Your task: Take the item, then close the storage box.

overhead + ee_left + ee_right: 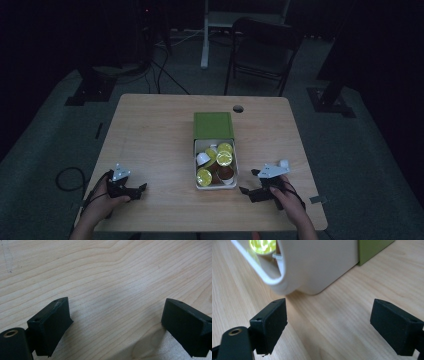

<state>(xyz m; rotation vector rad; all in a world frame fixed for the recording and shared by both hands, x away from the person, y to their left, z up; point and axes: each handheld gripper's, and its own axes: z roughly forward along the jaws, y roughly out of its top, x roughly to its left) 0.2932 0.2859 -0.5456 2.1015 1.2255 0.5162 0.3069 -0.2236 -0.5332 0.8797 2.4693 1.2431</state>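
Observation:
A white box (pixel 216 184) with a green sleeve (pixel 213 125) slid half off lies mid-table, holding several yellow-lidded and brown capsules (pixel 224 158). My right gripper (pixel 250 191) rests low near the table's front right, just right of the box's near corner, jaws wide apart and empty. In the right gripper view the white box wall (pixel 317 267) fills the top, with a yellow capsule lid (pixel 262 245) inside and the green sleeve (pixel 372 248) at the right. My left gripper (pixel 140 189) lies at the front left, open over bare wood (pixel 112 290).
The wooden table (pixel 150 135) has a cable hole (pixel 238 108) near its far edge. A dark chair (pixel 262 50) and a white stand (pixel 205 35) are beyond the table. Cables (pixel 67 177) trail on the floor at the left.

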